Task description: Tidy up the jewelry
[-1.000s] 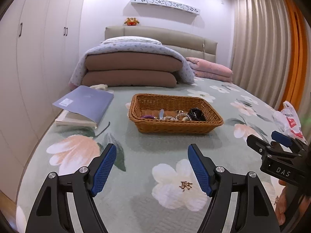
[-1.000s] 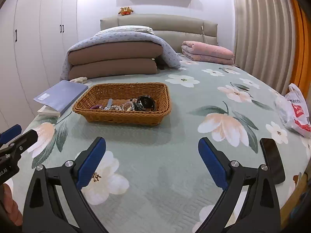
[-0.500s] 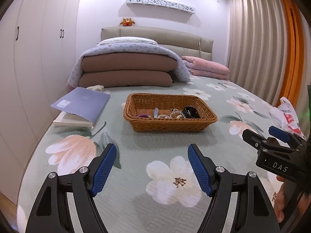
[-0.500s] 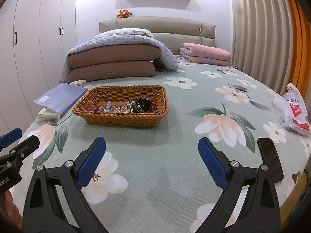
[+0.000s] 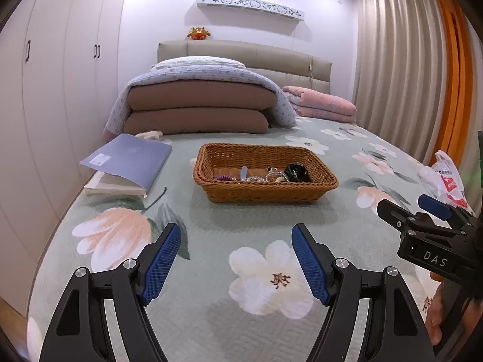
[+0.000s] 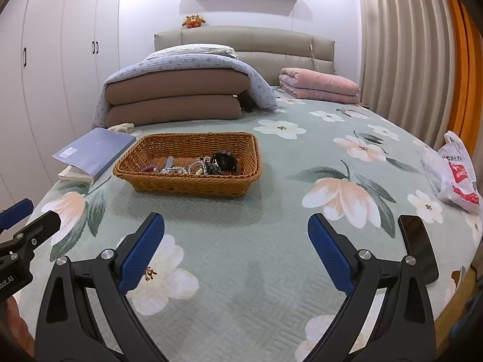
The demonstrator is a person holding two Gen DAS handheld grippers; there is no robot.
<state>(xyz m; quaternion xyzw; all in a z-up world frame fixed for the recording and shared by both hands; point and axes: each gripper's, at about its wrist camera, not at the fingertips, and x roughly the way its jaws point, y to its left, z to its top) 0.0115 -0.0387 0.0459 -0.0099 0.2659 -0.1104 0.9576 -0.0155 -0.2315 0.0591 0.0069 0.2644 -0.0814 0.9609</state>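
Observation:
A brown wicker basket (image 5: 265,194) sits on the floral bedspread ahead of both grippers; it also shows in the right wrist view (image 6: 187,185). Inside lie a purple coil band (image 5: 222,178), a small blue piece (image 5: 243,172), silvery jewelry (image 5: 273,176) and a black round item (image 5: 297,172). The same black item (image 6: 224,162) and silvery pieces (image 6: 193,167) show in the right wrist view. My left gripper (image 5: 236,261) is open and empty, well short of the basket. My right gripper (image 6: 236,249) is open and empty, also short of it.
A blue folder on a book (image 5: 129,158) lies left of the basket. Folded brown quilts (image 5: 196,108) and a pink blanket (image 5: 320,104) sit at the head. A plastic bag (image 6: 454,173) and a black phone (image 6: 418,247) lie at the right edge. Wardrobes (image 5: 60,90) stand left.
Both views have tilted up and drawn back slightly; the basket sits a little higher and farther in each. Both grippers stay open and empty.

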